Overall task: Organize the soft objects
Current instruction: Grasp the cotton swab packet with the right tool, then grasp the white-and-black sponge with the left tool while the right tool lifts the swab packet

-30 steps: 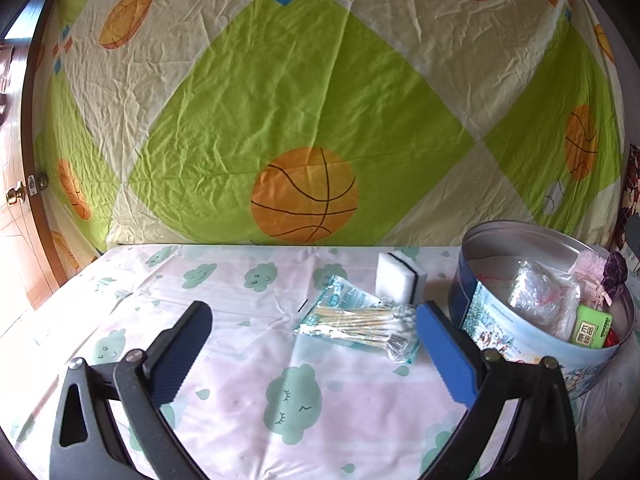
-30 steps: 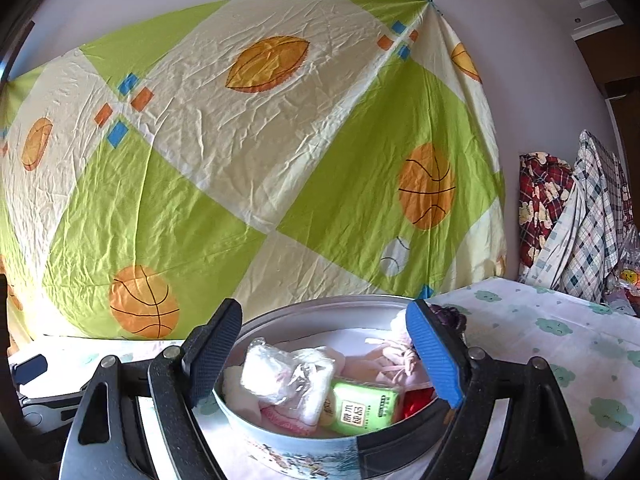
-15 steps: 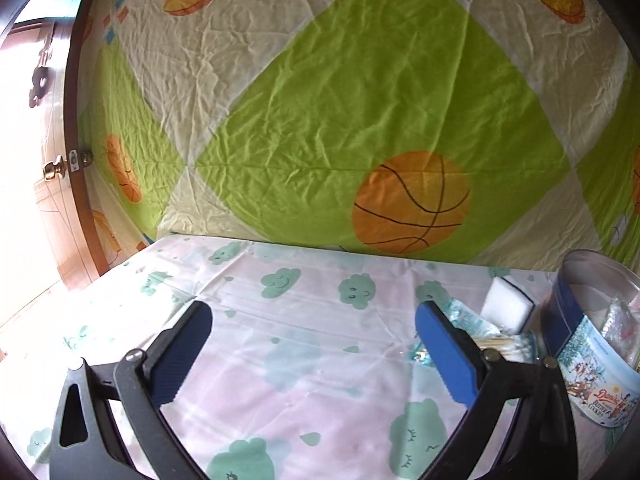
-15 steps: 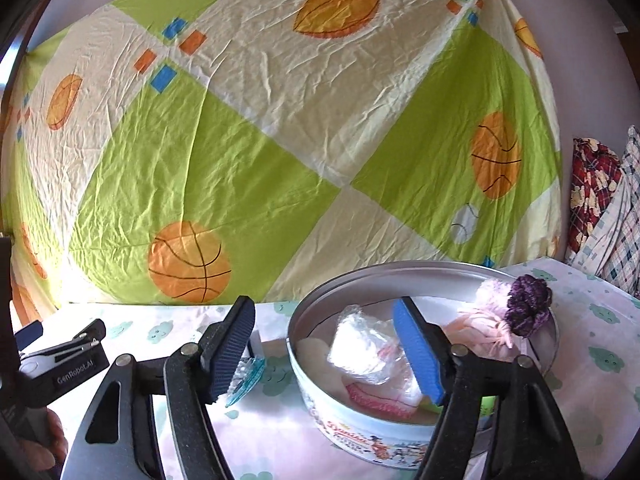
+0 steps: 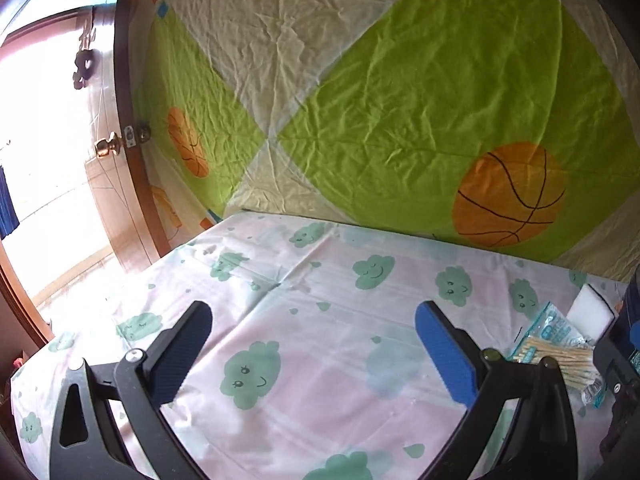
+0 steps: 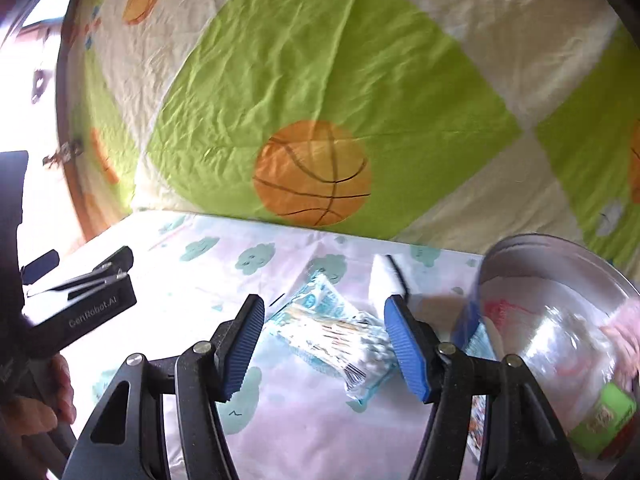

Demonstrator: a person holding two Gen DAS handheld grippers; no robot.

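Observation:
My right gripper [image 6: 324, 344] is open and empty, its jaws spread just above a clear bag of cotton swabs [image 6: 336, 336] on the cloud-print cloth. A white sponge [image 6: 386, 284] lies just behind the bag. The round tin [image 6: 556, 280] at the right holds several soft items, among them a green packet [image 6: 600, 420]. My left gripper [image 5: 312, 352] is open and empty over bare cloth far to the left; the swab bag [image 5: 552, 348] and sponge [image 5: 590, 312] sit at that view's right edge.
A green and cream sheet with basketballs [image 5: 508, 196] hangs behind the table [image 5: 304, 280]. A wooden door with a brass knob [image 5: 106, 147] stands at the left. The left gripper body [image 6: 76, 304] shows in the right wrist view.
My left gripper has swung left, away from the tin and swab bag. My right gripper has moved left and down from over the tin to the swab bag.

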